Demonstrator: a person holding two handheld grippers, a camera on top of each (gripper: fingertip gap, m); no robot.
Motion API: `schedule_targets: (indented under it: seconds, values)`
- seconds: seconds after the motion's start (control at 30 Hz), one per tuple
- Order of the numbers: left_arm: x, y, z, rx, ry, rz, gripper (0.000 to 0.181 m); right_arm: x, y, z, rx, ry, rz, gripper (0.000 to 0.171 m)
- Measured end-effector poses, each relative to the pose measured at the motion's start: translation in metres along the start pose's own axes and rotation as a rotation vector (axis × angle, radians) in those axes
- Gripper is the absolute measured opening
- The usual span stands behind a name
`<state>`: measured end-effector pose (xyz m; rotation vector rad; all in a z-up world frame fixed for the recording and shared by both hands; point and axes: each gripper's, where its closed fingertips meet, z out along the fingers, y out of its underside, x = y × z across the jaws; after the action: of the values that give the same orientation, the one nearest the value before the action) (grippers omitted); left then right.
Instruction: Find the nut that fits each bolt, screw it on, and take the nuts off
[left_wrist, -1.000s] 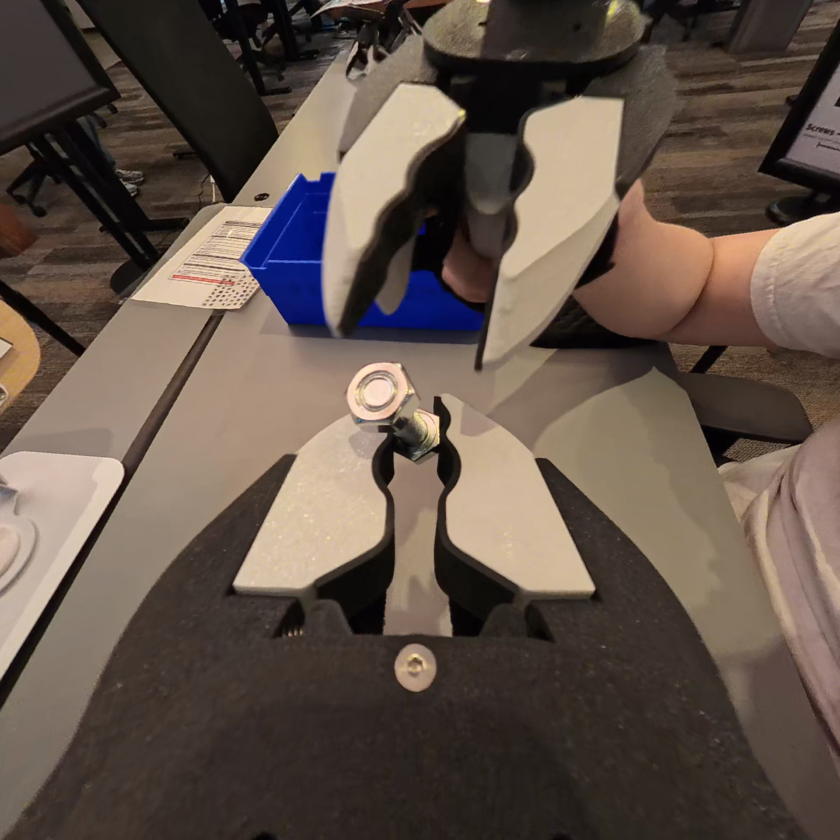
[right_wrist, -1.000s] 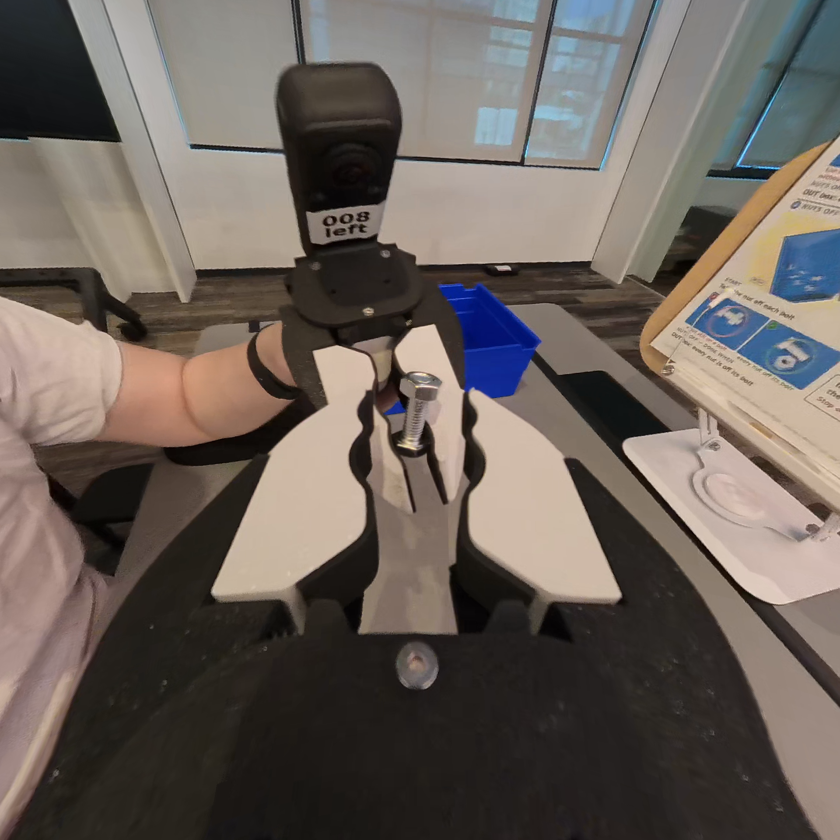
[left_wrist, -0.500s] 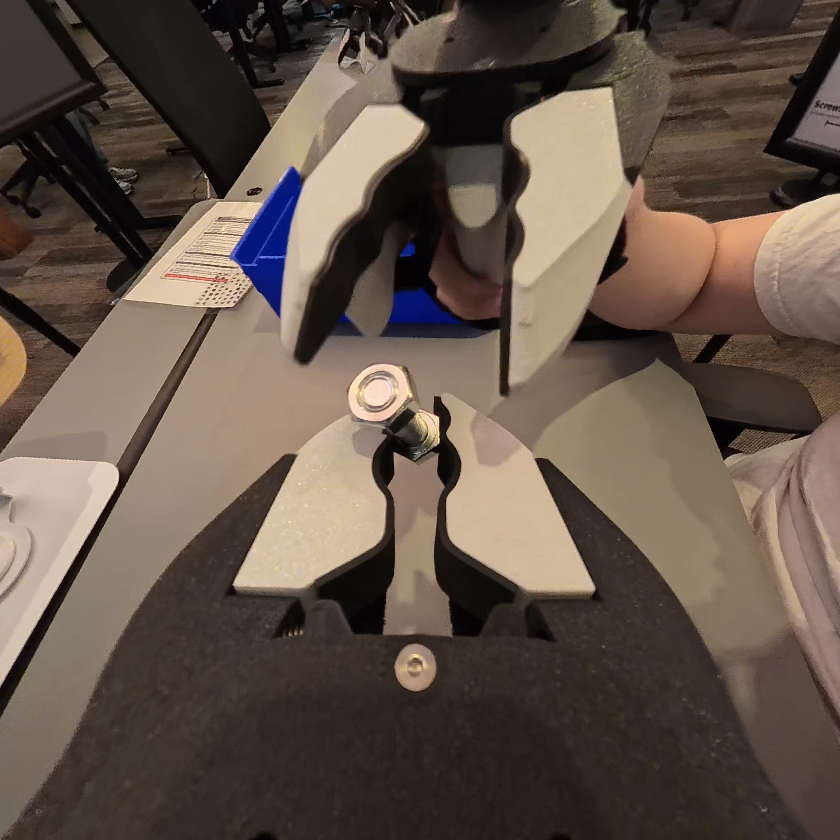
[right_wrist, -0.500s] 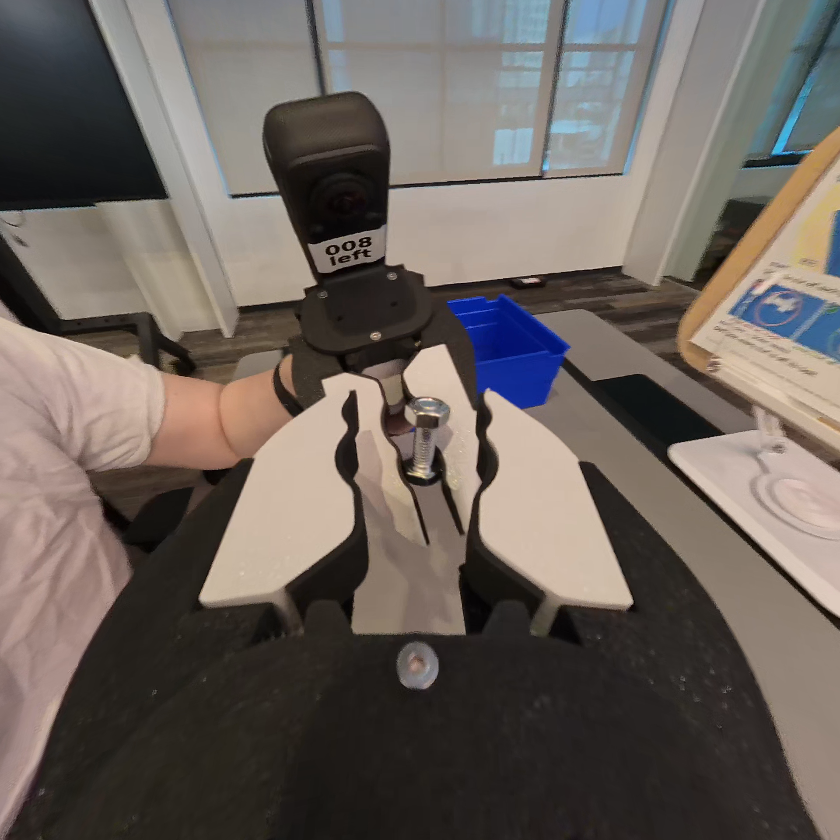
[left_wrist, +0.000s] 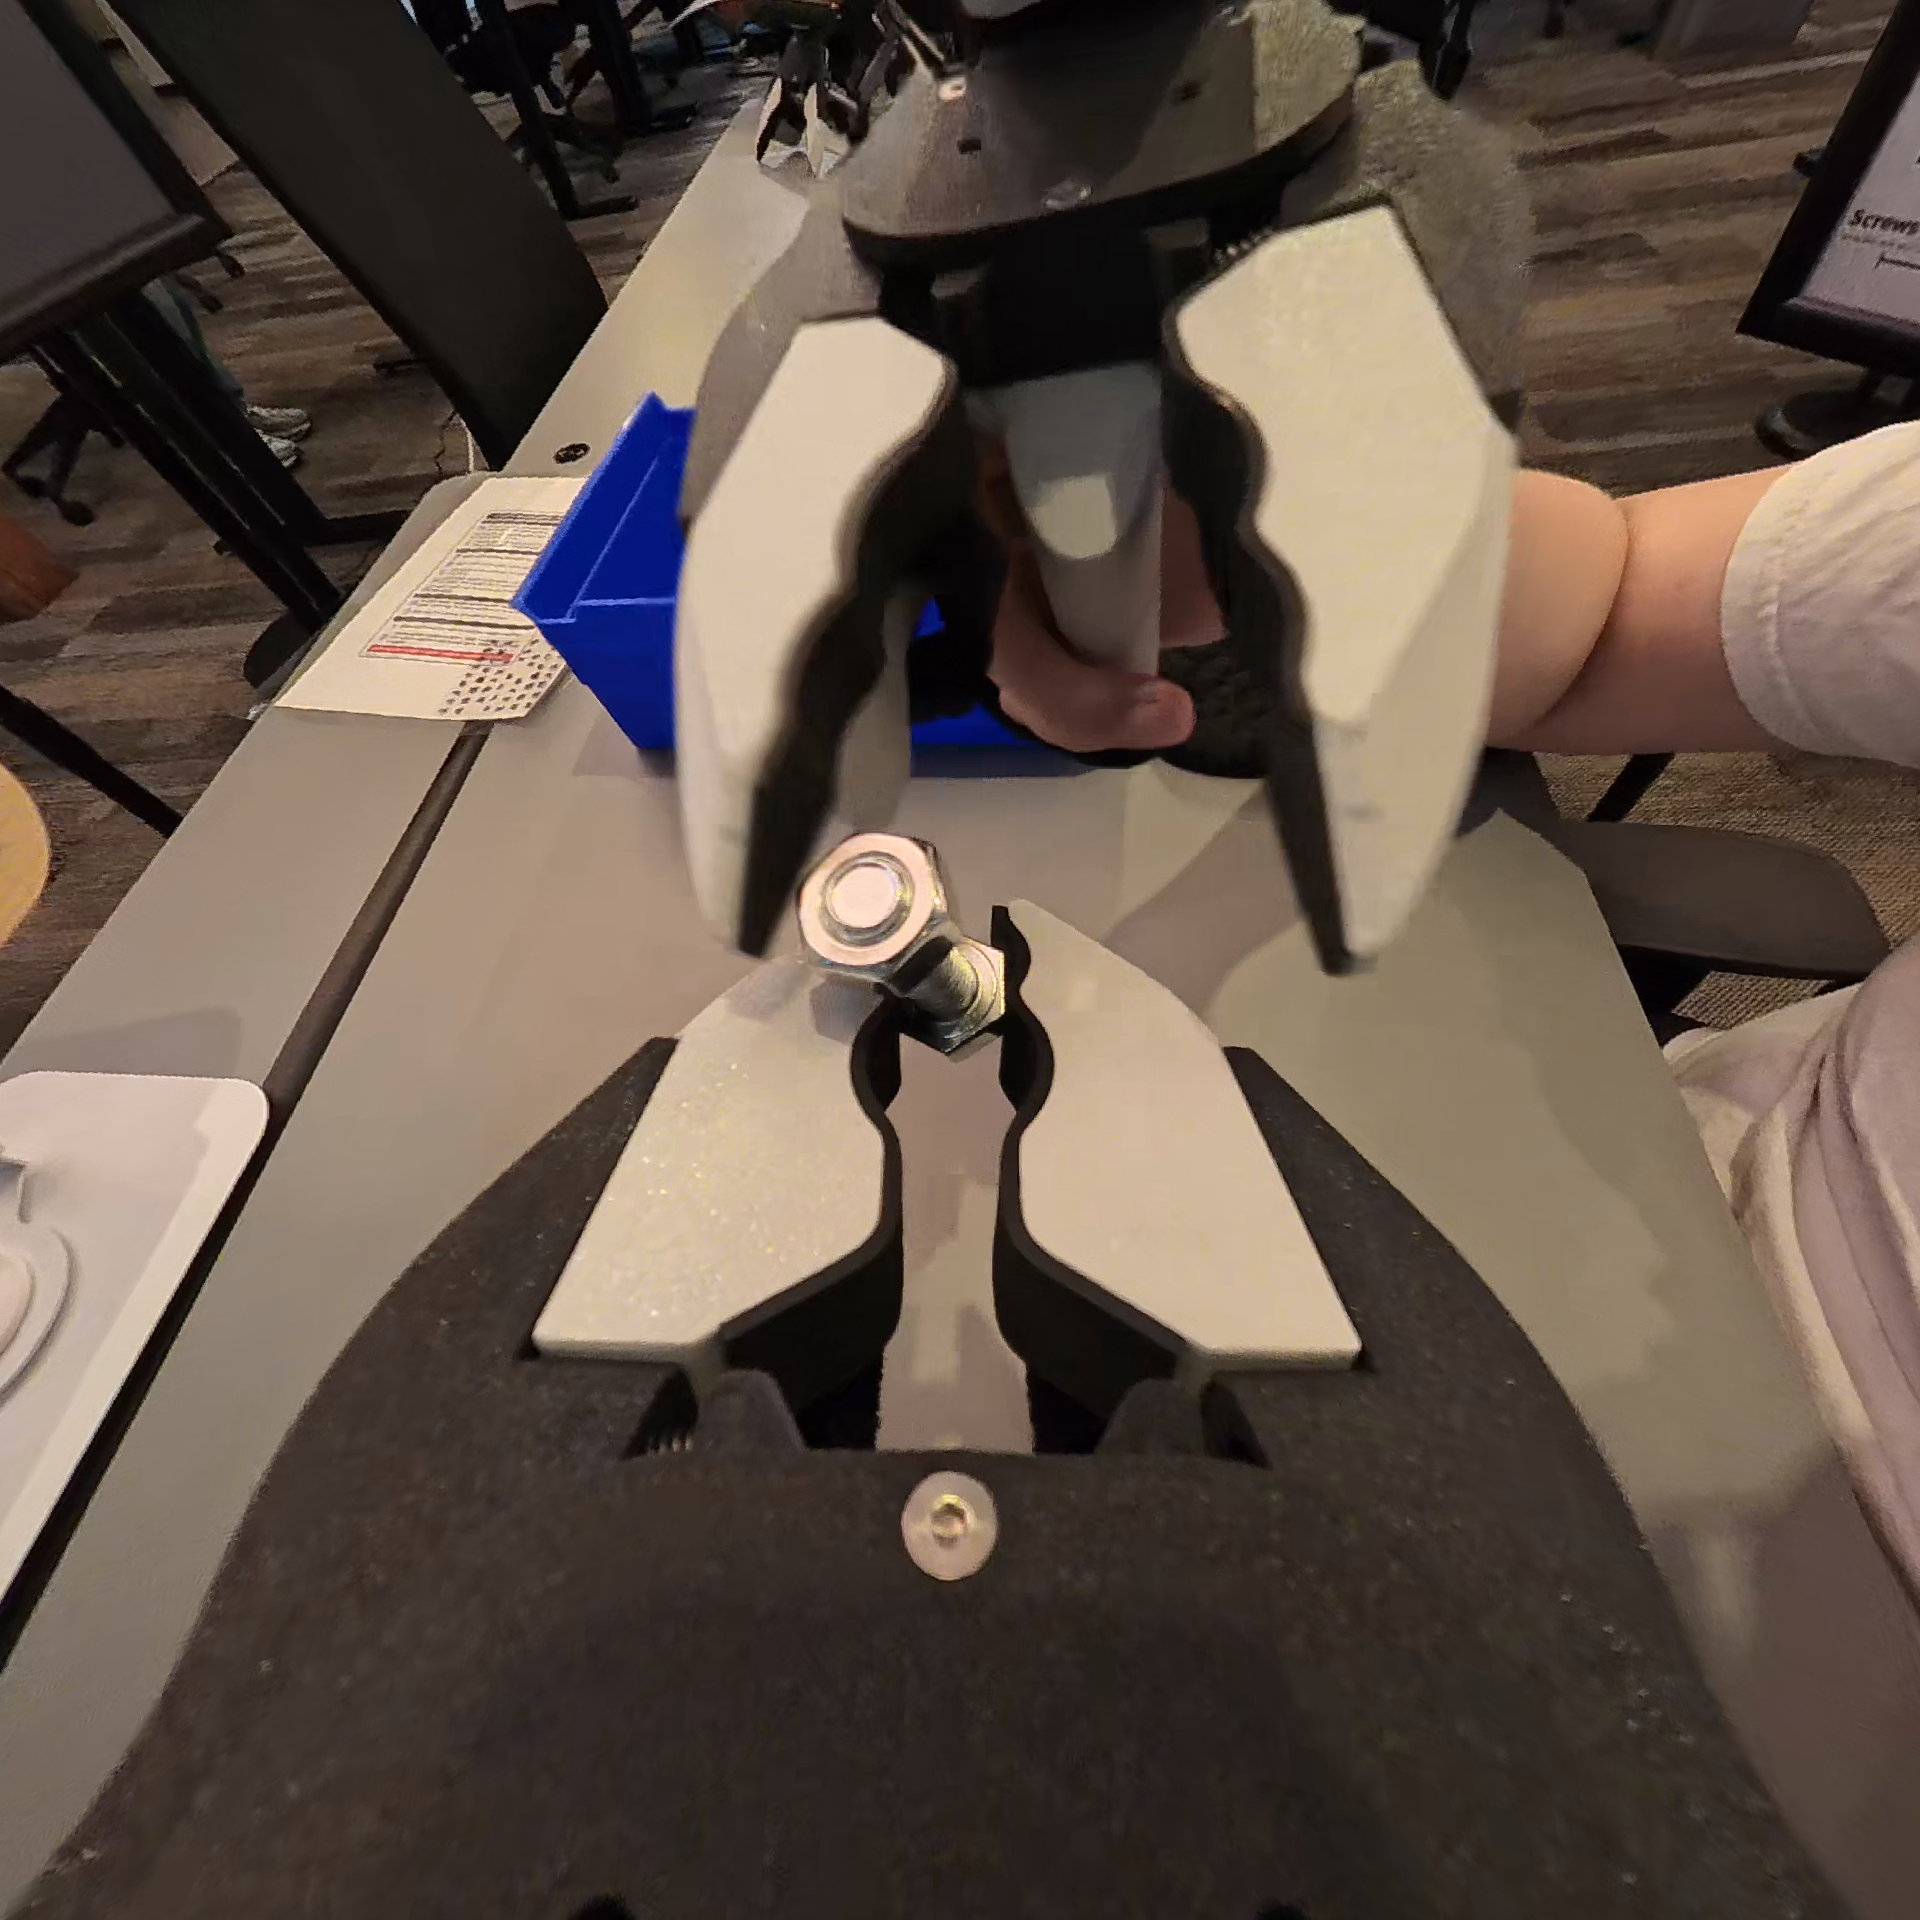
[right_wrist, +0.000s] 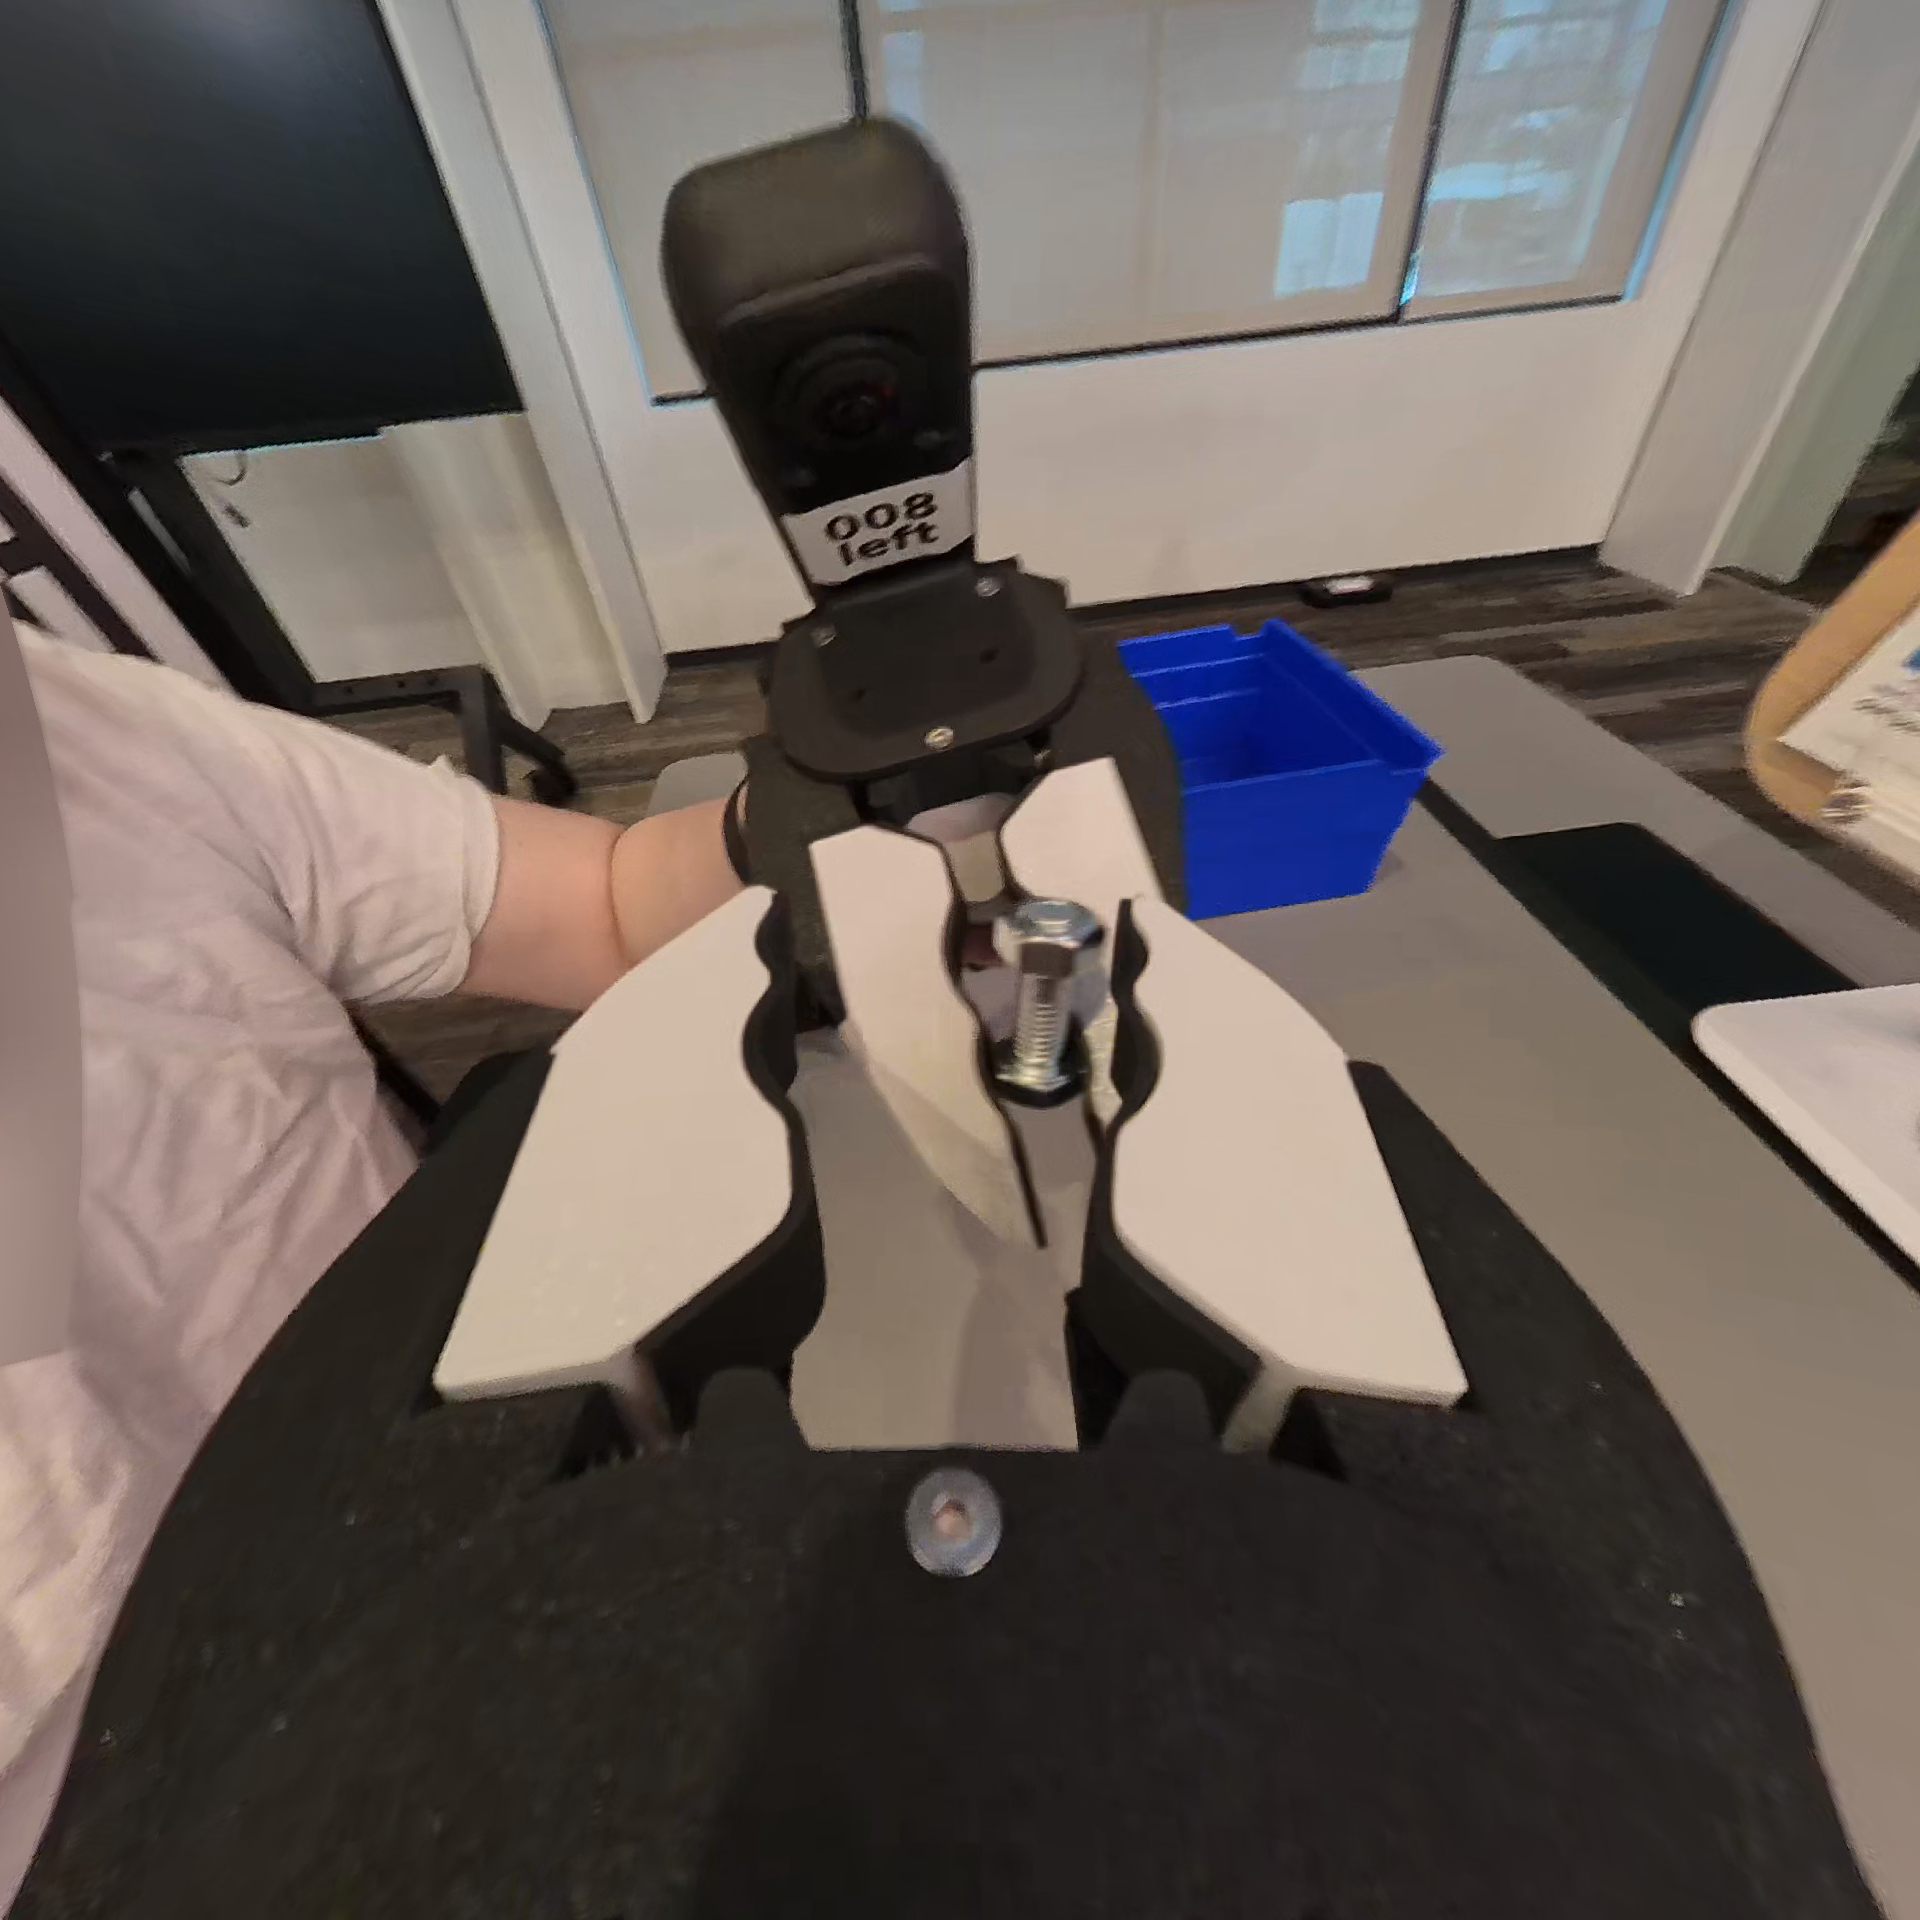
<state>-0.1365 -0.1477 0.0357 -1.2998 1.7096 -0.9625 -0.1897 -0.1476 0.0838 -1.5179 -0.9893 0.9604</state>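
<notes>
A silver hex bolt (left_wrist: 878, 920) with a nut (left_wrist: 971, 1023) on its thread is clamped at the nut end in the tips of my left gripper (left_wrist: 945, 987), head tilted up and left. My right gripper (left_wrist: 1044, 945) faces it from above, open and empty, with one finger (left_wrist: 748, 665) just behind the bolt head. In the right wrist view the bolt (right_wrist: 1044, 977) stands upright with its nut (right_wrist: 1029, 1075) low, held by the left gripper (right_wrist: 1055, 1143). The open right gripper (right_wrist: 951, 914) flanks the bolt without touching it.
A blue bin (left_wrist: 613, 623) (right_wrist: 1288, 790) stands on the grey table (left_wrist: 416, 987) behind the grippers. A printed sheet (left_wrist: 468, 613) lies beside it. A white stand base (left_wrist: 94, 1195) (right_wrist: 1818, 1091) and an instruction board (right_wrist: 1849, 727) are at one side. The person's forearms (left_wrist: 1558, 623) (right_wrist: 623, 914) hold the grippers. One gripper's finger ends stand about 6 cm off the other's.
My right gripper has opened wider and come down closer, so its fingers now flank the bolt head. The left gripper has kept its hold on the bolt.
</notes>
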Motion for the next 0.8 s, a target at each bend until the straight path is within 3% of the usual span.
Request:
schedule_targets:
  seconds: [0.1, 0.17, 0.33, 0.47, 0.6, 0.8]
  values:
    - [-0.007, 0.003, -0.003, -0.003, -0.014, -0.02, 0.014, 0.0, 0.003, -0.003, -0.051, 0.036, -0.038, 0.064]
    - [-0.011, 0.003, -0.005, 0.009, -0.013, -0.056, 0.014, -0.001, 0.001, -0.011, -0.062, 0.045, -0.073, 0.048]
    - [-0.001, 0.0, -0.001, 0.025, 0.04, -0.049, 0.014, 0.009, -0.002, -0.008, -0.025, 0.108, -0.074, 0.063]
    - [0.001, 0.002, 0.001, 0.006, 0.031, -0.026, 0.014, -0.004, 0.007, -0.001, -0.07, 0.008, -0.038, 0.067]
    - [-0.01, 0.001, -0.007, 0.029, 0.014, -0.074, 0.013, -0.004, -0.005, -0.019, -0.043, 0.019, -0.067, 0.047]
    - [0.008, 0.001, 0.002, 0.009, 0.078, -0.034, 0.014, 0.005, -0.005, -0.01, 0.026, 0.02, 0.002, 0.057]
